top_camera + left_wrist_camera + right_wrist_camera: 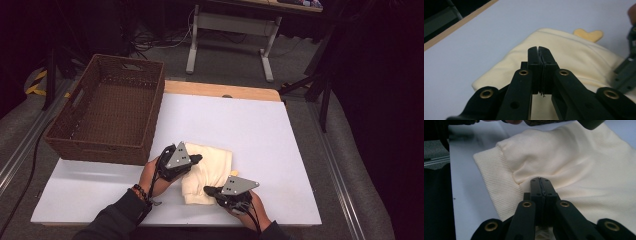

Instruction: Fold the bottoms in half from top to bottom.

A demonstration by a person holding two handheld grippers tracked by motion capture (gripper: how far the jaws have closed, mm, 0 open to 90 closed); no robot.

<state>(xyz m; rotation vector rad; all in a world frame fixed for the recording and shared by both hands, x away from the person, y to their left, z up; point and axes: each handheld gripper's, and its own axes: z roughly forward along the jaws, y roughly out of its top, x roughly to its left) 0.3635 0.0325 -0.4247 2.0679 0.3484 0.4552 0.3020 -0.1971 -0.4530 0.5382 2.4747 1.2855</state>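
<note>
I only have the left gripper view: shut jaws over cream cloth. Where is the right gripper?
Observer: The right gripper is at the cloth's near edge, across from the left gripper.
Operator: Open or shut?
Observer: Shut, with its jaws beside the ribbed hem.
Operator: Anything else on the table?
Observer: A brown basket stands at the far left corner.

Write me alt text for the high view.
Two hands press shut hand-held grippers, left and right, onto a folded cream garment on a white table. A brown wicker basket sits at the table's far left.
</note>
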